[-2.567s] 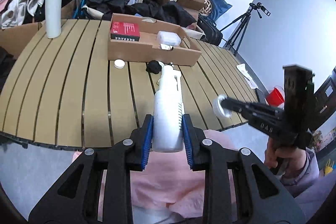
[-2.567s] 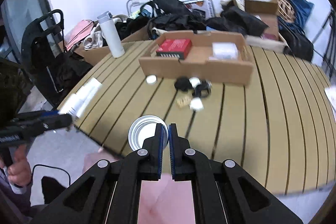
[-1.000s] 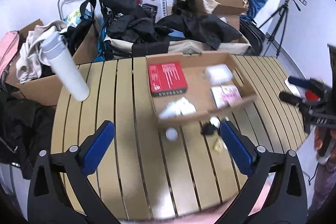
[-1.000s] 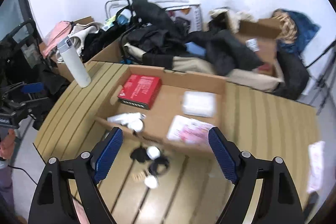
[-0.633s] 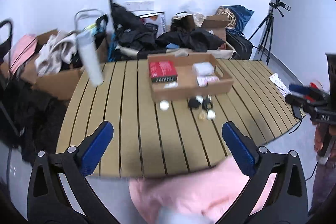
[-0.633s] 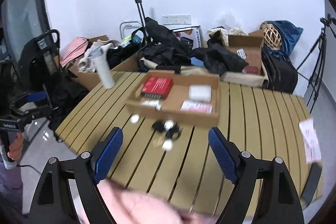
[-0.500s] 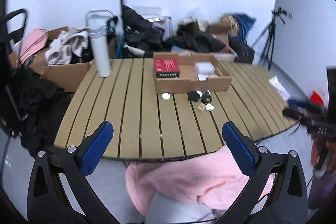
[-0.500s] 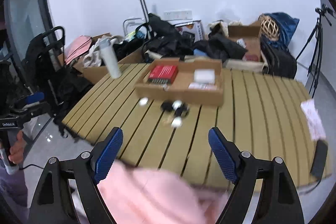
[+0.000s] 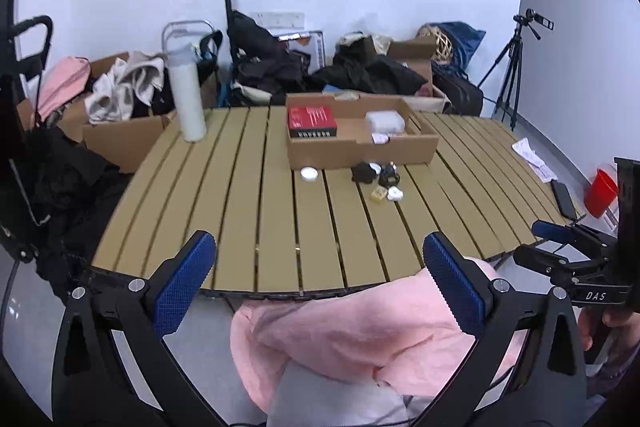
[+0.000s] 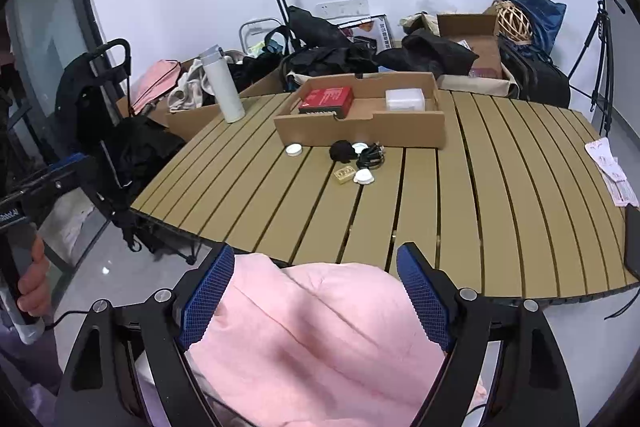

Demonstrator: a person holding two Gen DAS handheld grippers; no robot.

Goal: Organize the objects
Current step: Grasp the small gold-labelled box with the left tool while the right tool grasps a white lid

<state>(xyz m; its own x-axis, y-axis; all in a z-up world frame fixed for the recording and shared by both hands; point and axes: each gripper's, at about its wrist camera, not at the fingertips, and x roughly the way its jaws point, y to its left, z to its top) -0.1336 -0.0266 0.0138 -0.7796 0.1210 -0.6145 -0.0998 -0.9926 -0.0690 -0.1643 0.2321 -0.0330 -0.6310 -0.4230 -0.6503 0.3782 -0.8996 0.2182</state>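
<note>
Near slats lie clear (small items fronting cardboard tray)

Tan slatted table, brown cardboard tray w/ red box, white bottle, blue cross-hatched claw pads.

I see a shallow open cardboard tray holding a flat red box and a clear plastic case, with small white caps loose just before it.
</note>
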